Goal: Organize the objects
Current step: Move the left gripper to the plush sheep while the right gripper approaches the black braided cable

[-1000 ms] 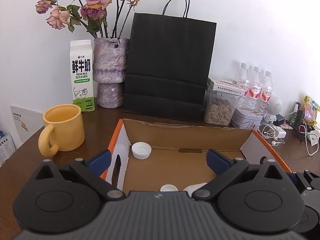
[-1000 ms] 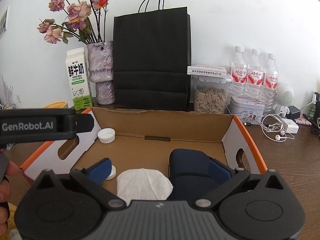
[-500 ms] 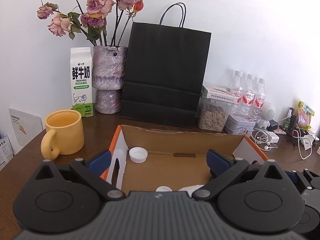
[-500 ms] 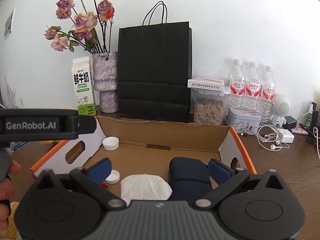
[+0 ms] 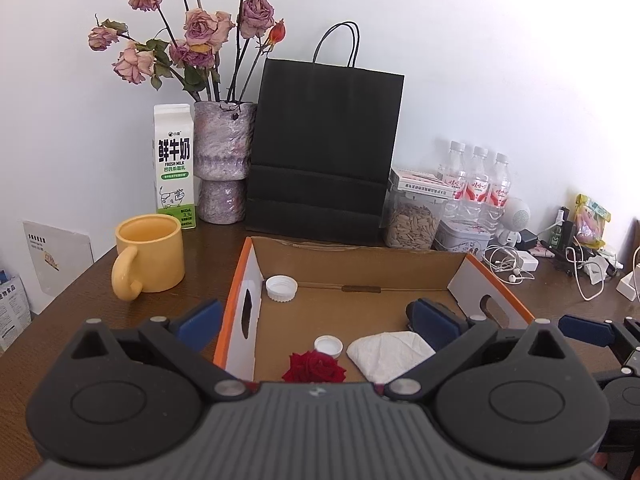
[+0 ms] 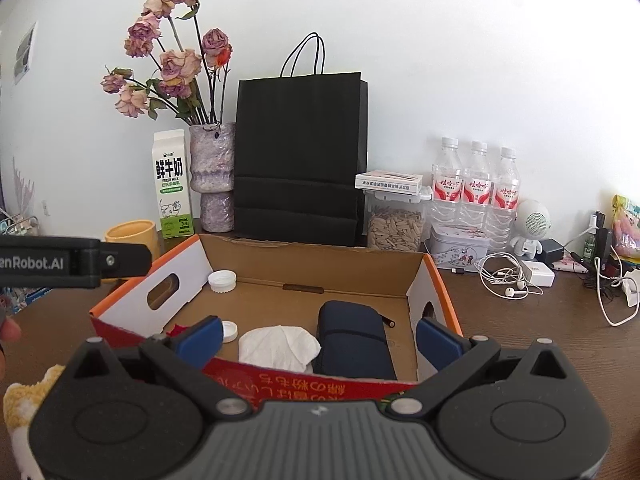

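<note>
At the bottom of each frame, the left hand-held gripper [image 5: 316, 322] and the right hand-held gripper [image 6: 318, 336] both have their fingers spread apart, gripping nothing. Just beyond them an open cardboard box [image 6: 316, 264] sits mid-frame on the brown bench [image 6: 520, 320]. Inside lie a red rose [image 5: 314, 366], a small white cap [image 5: 328, 346], a crumpled tissue [image 6: 280, 346], a dark blue pouch [image 6: 352, 338] and, in the far left corner, a bigger white cap [image 5: 281, 288]. Left of the box stands a yellow mug [image 5: 150, 258]; behind, against the wall, a black paper bag [image 5: 324, 152].
</note>
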Demonstrator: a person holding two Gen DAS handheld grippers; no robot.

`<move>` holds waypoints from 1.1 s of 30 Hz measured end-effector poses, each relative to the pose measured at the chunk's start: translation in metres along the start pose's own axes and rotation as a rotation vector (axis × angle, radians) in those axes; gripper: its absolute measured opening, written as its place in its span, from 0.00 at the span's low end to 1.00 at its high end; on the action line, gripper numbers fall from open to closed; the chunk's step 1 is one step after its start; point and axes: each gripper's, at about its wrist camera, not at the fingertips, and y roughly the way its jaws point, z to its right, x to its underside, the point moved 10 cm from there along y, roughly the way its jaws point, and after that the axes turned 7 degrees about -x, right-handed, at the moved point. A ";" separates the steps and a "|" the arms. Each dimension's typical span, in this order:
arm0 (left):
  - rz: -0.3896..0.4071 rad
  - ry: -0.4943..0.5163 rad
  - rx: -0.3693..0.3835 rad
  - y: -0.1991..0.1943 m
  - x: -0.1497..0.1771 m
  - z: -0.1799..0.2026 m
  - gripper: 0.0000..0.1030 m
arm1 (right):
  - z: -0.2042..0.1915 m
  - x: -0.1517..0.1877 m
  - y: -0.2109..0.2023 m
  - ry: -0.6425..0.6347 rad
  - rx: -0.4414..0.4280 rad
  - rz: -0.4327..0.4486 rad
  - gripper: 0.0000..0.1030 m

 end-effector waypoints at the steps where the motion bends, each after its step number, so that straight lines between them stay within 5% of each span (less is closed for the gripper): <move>1: -0.002 0.004 0.000 -0.003 0.002 -0.001 1.00 | 0.001 0.003 -0.005 -0.001 0.002 -0.003 1.00; 19: -0.068 0.044 -0.007 -0.055 0.046 -0.041 1.00 | 0.021 0.085 -0.078 -0.006 0.025 -0.156 1.00; 33: -0.155 0.047 -0.032 -0.064 0.080 -0.065 1.00 | 0.032 0.141 -0.063 0.047 -0.038 -0.357 1.00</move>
